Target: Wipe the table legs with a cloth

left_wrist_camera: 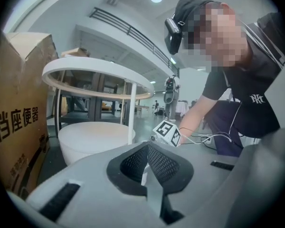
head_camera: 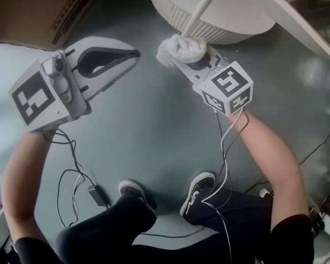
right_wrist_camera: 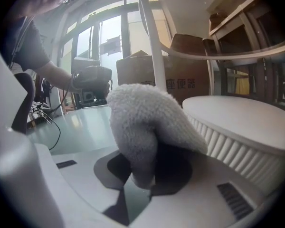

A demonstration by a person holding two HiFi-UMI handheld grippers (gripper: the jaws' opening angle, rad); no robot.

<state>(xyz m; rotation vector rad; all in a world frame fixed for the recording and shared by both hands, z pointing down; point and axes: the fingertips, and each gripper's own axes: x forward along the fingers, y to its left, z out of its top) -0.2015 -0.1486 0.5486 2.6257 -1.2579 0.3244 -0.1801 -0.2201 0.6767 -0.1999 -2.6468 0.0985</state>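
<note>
Our right tool (head_camera: 182, 61) is clamped on the white cloth (right_wrist_camera: 142, 122). The fluffy bundle bulges up and out from between the jaws and hides the fingertips. In the head view the cloth presses against the thin white desk leg (head_camera: 201, 9), low down where the leg slants toward the round ribbed base (head_camera: 239, 18). The tool's marker cube (head_camera: 225, 87) sits behind the cloth, nearer to us, with a cable running back along our right forearm.

Our left tool (head_camera: 133, 54) has its jaws together, and in its own view the black textured pads (left_wrist_camera: 164, 165) meet with nothing between them. It hovers over the floor (head_camera: 154, 131), well apart from the leg and to the left of the cloth, pointing toward it. Its marker cube (head_camera: 36, 100) is close to our left wrist.

Further out, the pale curved rim of the desk top (head_camera: 297, 23) sweeps across the upper right of the head view, above the base. A brown cardboard box (head_camera: 44, 7) with printed lettering stands at the upper left, beyond the left tool. Below the tools we see our two dark shoes (head_camera: 198, 190) on the grey floor, with thin black cables (head_camera: 71, 183) looping beside them.
</note>
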